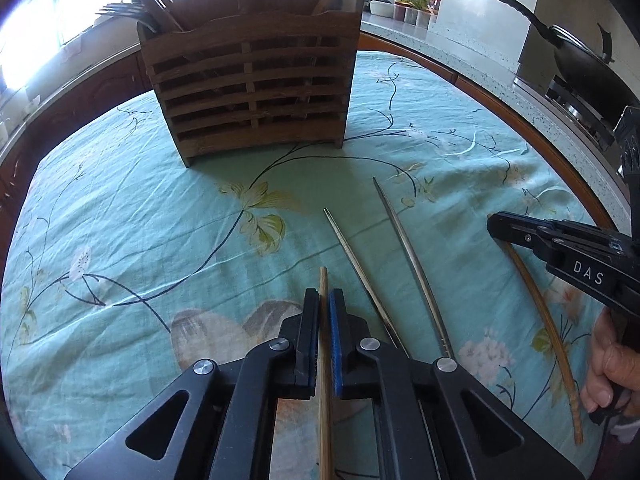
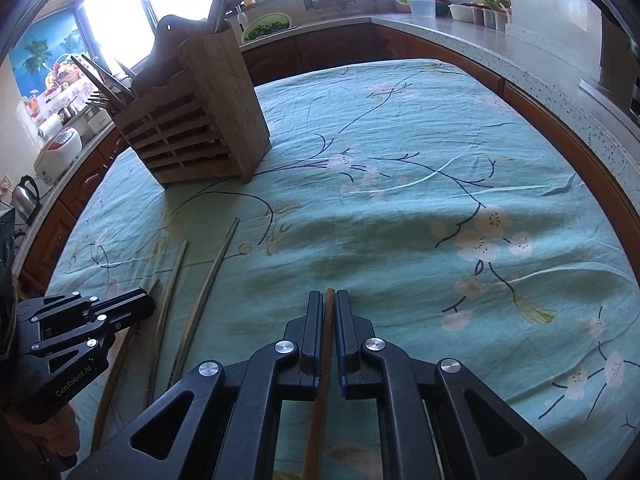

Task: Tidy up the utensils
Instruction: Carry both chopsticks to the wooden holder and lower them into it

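The left gripper pinches a thin wooden chopstick, and the right gripper pinches a darker chopstick. Two slim chopsticks lie between them on the wrinkled floral cloth of the surface. Farther, a slatted wooden holder stands with forks.

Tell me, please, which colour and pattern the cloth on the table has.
The tablecloth is pale green with dark branches and pale blossoms; the right wrist view shows it best.
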A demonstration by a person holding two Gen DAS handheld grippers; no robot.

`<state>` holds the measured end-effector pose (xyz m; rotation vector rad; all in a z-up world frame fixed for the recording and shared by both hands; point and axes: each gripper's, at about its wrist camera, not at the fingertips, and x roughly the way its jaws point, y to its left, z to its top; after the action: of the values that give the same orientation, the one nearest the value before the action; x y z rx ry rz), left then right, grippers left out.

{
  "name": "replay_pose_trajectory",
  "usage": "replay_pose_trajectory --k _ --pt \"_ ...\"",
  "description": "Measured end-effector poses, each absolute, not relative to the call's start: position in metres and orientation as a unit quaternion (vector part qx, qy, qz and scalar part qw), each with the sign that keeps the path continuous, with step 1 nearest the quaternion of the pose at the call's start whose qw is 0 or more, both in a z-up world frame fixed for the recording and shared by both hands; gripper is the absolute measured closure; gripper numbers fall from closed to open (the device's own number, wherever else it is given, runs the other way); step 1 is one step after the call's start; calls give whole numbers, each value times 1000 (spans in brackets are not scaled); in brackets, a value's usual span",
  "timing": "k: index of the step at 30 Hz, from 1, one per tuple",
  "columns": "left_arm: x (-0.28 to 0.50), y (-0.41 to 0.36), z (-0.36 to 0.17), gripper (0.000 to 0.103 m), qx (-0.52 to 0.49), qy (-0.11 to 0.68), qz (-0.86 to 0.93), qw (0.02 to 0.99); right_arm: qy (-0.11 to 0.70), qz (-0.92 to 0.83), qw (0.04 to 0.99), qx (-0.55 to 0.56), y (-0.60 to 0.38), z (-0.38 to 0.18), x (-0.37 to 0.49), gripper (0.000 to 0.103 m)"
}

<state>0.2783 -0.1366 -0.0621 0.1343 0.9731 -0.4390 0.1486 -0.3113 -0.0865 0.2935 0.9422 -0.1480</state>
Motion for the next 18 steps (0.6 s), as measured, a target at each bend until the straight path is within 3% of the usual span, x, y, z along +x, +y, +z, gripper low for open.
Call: replay_pose_trajectory --k 18 --pt "192 -18 64 100 -53 326 -232 915 272 -33 953 129 -273 73 92 98"
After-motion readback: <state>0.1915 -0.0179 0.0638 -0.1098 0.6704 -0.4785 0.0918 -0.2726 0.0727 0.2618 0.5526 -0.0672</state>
